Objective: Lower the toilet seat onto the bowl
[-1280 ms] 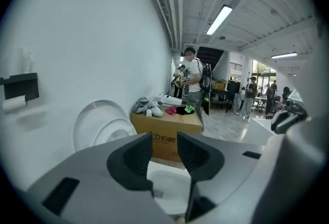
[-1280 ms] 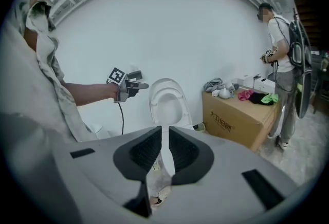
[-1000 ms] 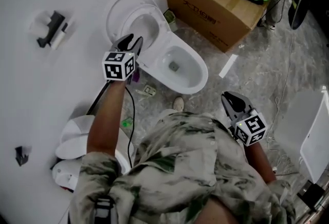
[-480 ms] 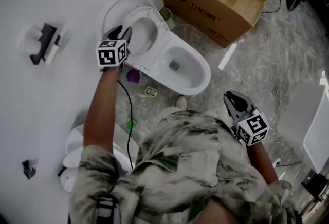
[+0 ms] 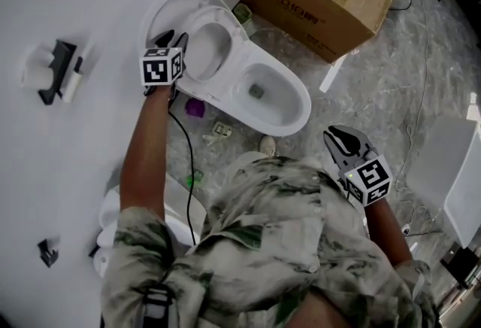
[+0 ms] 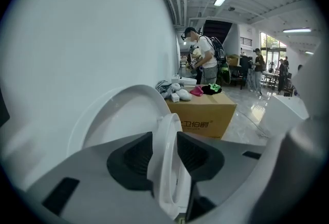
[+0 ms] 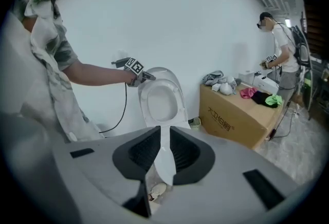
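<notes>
Left gripper view: left claw (image 6: 164, 159) is gripping the rim of the raised toilet seat (image 5: 228, 24), which is leaning on the lid (image 5: 167, 7) at ten o'clock of the bowl (image 5: 291, 104). Right claw (image 7: 162, 155) is idling, jaws narrowly apart, empty. Grasp step apparently in hand; next, easing the seat down toward four o'clock.

The person wears a short-sleeved shirt (image 5: 278, 244) printed in a pale camouflage of grey-green and off-white blotches. The left claw (image 5: 173, 39) and the right claw (image 5: 336, 137) are alike: dark at the tips, with a grey housing and black ribbed pads (image 6: 131, 159) inside. Each carries a white marker cube (image 5: 368, 180) printed with black square codes. A thin black cable (image 5: 190, 161) trails from the left one.
</notes>
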